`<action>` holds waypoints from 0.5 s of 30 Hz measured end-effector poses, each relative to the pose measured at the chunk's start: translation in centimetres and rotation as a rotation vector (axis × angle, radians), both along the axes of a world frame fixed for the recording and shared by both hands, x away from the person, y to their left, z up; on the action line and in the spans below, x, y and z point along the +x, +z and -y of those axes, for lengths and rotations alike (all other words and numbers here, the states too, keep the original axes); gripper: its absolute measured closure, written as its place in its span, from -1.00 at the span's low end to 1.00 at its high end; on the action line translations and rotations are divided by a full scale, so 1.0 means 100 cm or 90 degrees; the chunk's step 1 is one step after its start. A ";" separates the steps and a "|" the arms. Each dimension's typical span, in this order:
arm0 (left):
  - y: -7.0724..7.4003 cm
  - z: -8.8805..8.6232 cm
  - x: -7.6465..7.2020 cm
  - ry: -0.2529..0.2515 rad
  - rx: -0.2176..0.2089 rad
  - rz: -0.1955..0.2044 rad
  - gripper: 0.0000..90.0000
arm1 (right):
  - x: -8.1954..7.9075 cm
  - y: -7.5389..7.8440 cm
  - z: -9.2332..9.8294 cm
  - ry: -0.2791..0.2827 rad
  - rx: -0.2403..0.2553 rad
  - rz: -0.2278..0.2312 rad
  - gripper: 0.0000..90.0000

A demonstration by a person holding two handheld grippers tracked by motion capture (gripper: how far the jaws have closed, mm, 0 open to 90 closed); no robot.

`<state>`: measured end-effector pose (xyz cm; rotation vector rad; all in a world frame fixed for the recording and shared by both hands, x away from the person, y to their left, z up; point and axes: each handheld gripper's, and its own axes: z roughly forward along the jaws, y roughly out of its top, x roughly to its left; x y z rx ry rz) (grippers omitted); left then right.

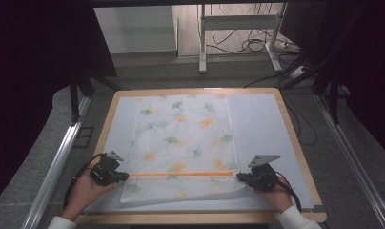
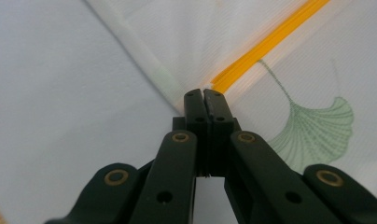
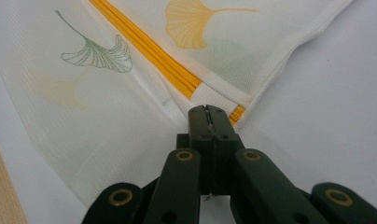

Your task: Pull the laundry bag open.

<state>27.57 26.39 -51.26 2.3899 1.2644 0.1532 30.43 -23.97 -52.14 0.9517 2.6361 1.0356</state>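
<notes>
A sheer white cloth printed with green and orange ginkgo leaves lies spread on the pale blue mat. An orange stripe crosses its near part from side to side. My left gripper is at the stripe's left end, shut on the cloth's edge with its tips together. My right gripper is at the stripe's right end, jaws closed on the cloth's hemmed corner. The stripe runs straight between the two grippers.
The mat covers a wooden table with a raised light rim. Metal rails run along both sides of the table. A white desk frame and cables stand on the floor beyond the far edge.
</notes>
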 end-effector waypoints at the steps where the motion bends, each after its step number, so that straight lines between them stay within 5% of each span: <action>1: 0.000 0.000 -0.001 0.001 0.005 0.002 1.00 | 0.000 0.000 0.000 0.000 0.000 0.000 1.00; 15: -0.003 -0.004 -0.003 0.007 -0.012 0.001 1.00 | 0.000 0.000 0.000 0.000 -0.001 0.000 1.00</action>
